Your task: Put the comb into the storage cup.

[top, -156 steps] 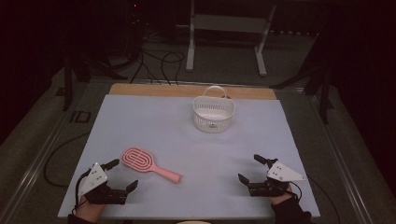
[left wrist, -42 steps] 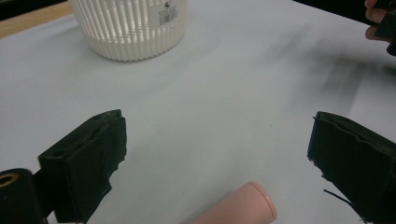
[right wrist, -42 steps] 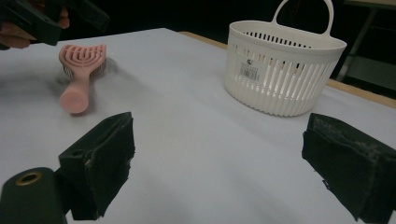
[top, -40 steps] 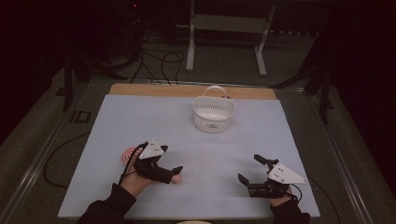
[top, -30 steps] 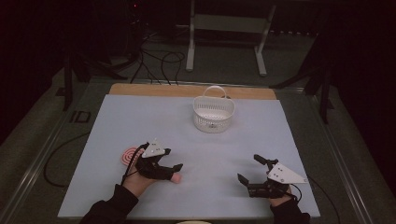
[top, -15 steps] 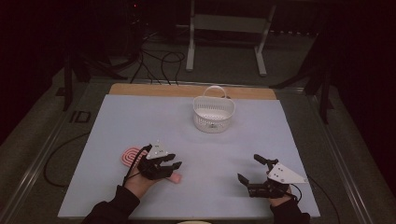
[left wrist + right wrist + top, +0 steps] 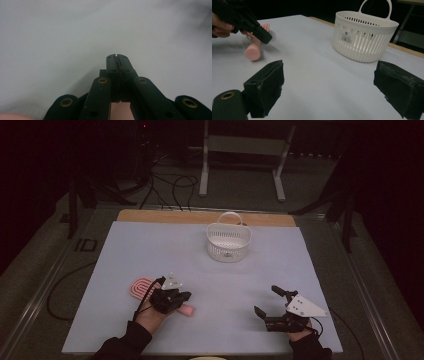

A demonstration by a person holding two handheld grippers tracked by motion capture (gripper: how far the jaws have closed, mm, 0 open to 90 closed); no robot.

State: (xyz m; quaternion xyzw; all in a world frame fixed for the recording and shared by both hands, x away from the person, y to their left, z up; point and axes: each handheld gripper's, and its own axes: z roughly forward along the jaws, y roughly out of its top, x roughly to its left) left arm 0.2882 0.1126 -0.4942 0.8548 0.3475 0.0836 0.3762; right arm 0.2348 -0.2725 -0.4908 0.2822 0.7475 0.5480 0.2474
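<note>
Since the earliest frame the left gripper (image 7: 176,299) has travelled from the near left corner of the worktop (image 7: 125,250) onto the pink hairbrush (image 7: 141,286), and its jaws have just been closing. In the left gripper view its fingers (image 7: 111,65) are now pressed together at the tips, with a strip of pink visible lower down between the jaws, so I judge that they pinch the handle of the brush; the right gripper view agrees, showing the rounded pink handle end (image 7: 252,53) coming out under the black gripper. The brush lies flat on the worktop, at its near left part, with its slotted head pointing away to the left. To do this step well, the grip should be firm and not too close to the handle end, because the head is the heavier part and may swing down when lifted. A straight, slow lift is better, keeping the brush level. The right gripper (image 7: 272,303) rests near the right edge with its fingers (image 7: 265,88) spread wide and empty. The white basket (image 7: 229,240) stands well apart, at the far middle, a likely place for the brush.
</note>
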